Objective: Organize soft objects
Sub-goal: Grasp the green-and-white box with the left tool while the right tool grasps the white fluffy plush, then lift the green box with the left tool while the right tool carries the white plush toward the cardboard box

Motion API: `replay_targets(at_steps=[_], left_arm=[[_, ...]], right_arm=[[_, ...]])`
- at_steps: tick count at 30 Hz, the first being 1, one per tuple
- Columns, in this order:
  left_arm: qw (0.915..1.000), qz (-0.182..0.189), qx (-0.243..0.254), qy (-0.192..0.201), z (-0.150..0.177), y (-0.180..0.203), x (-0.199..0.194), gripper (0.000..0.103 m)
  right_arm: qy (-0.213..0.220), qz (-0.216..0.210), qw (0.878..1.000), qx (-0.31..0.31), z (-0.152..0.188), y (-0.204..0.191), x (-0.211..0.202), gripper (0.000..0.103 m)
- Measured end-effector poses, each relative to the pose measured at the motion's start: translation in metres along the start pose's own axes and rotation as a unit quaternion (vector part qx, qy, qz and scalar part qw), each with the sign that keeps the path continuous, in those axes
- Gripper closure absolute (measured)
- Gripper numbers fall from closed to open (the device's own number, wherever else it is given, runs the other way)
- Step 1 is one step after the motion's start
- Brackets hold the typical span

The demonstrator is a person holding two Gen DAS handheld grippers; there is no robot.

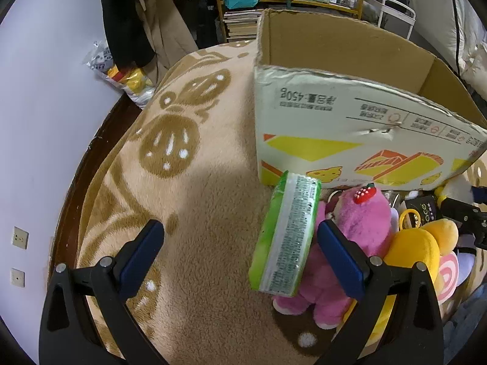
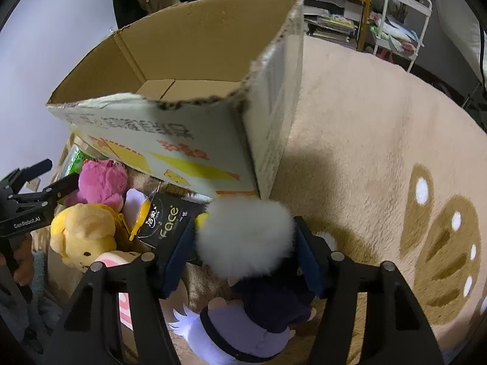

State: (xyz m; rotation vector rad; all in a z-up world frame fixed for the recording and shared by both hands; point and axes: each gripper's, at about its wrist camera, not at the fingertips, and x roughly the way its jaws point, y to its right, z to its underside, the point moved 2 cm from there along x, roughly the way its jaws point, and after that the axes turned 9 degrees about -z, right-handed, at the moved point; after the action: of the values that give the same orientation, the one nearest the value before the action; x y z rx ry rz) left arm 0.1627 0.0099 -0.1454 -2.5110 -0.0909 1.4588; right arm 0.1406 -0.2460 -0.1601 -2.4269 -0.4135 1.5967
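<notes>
The right gripper (image 2: 243, 258) was clamped on a white-haired doll (image 2: 243, 237) lying on the beige blanket (image 2: 365, 152), just before the open cardboard box (image 2: 194, 140). The left gripper (image 1: 240, 252) stood wide apart and held nothing; a green tissue pack (image 1: 286, 237) stood on edge between its fingers, leaning on a pink plush bear (image 1: 359, 222). A yellow plush bear (image 2: 82, 234) lay beside it.

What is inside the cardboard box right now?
The cardboard box looks empty where visible: the right wrist view shows bare brown inner walls and a strip of floor flaps. The near wall hides most of the bottom, so anything lying low there cannot be seen.
</notes>
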Motion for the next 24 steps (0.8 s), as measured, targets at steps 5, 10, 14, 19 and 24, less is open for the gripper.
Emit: replay_targets(at_steps=[5, 10, 14, 19, 24], left_arm=[[0.9994, 0.032, 0.012, 0.003, 0.001, 0.007, 0.0, 0.035], [0.9979, 0.063, 0.01, 0.007, 0.004, 0.011, -0.004, 0.064], [0.998, 0.06, 0.008, 0.019, 0.006, 0.011, -0.01, 0.071], [0.9974, 0.068, -0.002, 0.025, 0.007, 0.006, -0.016, 0.072], [0.997, 0.068, -0.006, 0.037, 0.01, 0.004, -0.028, 0.072]], right_arm=[[-0.006, 0.001, 1.0, -0.009, -0.002, 0.001, 0.0, 0.045], [-0.005, 0.001, 1.0, -0.023, -0.002, -0.004, 0.0, 0.051], [-0.005, 0.001, 1.0, -0.024, -0.002, -0.004, 0.0, 0.06], [-0.003, 0.0, 1.0, -0.027, -0.001, -0.004, -0.007, 0.07], [0.002, -0.007, 0.999, -0.034, 0.002, -0.01, -0.012, 0.071]])
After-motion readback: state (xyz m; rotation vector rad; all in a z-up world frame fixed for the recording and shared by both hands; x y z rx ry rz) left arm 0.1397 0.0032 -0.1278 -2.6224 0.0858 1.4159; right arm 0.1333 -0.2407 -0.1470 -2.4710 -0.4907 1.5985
